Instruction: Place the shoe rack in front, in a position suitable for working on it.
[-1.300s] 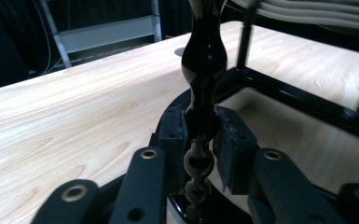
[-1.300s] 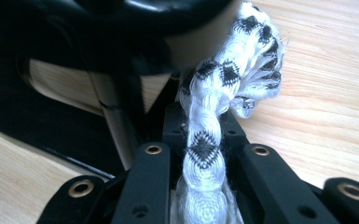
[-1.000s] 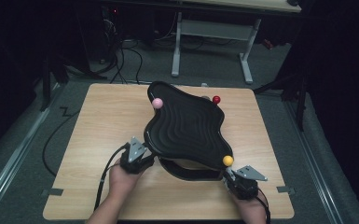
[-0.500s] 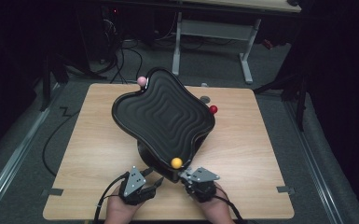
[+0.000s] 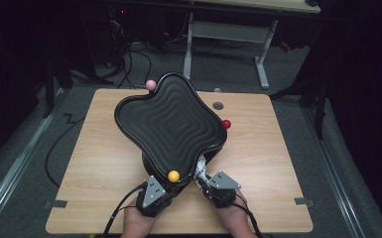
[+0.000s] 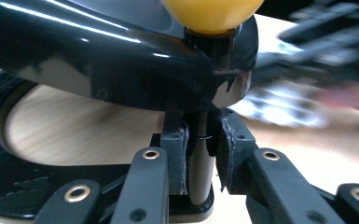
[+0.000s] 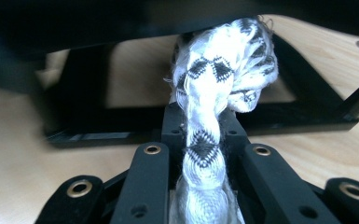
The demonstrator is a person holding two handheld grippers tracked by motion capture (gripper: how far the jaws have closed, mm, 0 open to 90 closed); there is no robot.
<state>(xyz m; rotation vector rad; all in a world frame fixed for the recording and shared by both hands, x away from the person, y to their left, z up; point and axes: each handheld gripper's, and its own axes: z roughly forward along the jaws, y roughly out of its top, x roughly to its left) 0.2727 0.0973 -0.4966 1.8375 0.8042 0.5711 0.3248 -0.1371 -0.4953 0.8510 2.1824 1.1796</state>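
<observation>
A black wavy-topped tray [image 5: 171, 124] stands tilted on a black base frame [image 7: 303, 116] on the wooden table [image 5: 263, 148]. Its corners carry a pink ball [image 5: 150, 84], a red ball [image 5: 226, 124] and a yellow ball [image 5: 173, 176]. My left gripper [image 5: 171, 185] is shut on the thin black post [image 6: 199, 163] under the yellow ball [image 6: 210, 14], at the tray's near corner. My right gripper [image 5: 203, 176] is shut on a white cloth with black pattern [image 7: 214, 88], just under the tray's near edge. The cloth [image 5: 201, 166] peeks out beside the tray.
The two grippers sit close together near the table's front edge. A small round grey hole [image 5: 218, 105] lies in the table behind the tray. Bare wood stretches to the left [image 5: 89, 163] and right of the tray. Desk legs and cables stand on the floor beyond.
The tray has turned clockwise, bringing the yellow ball from the front right to the front middle. Both grippers have moved inward and now sit side by side.
</observation>
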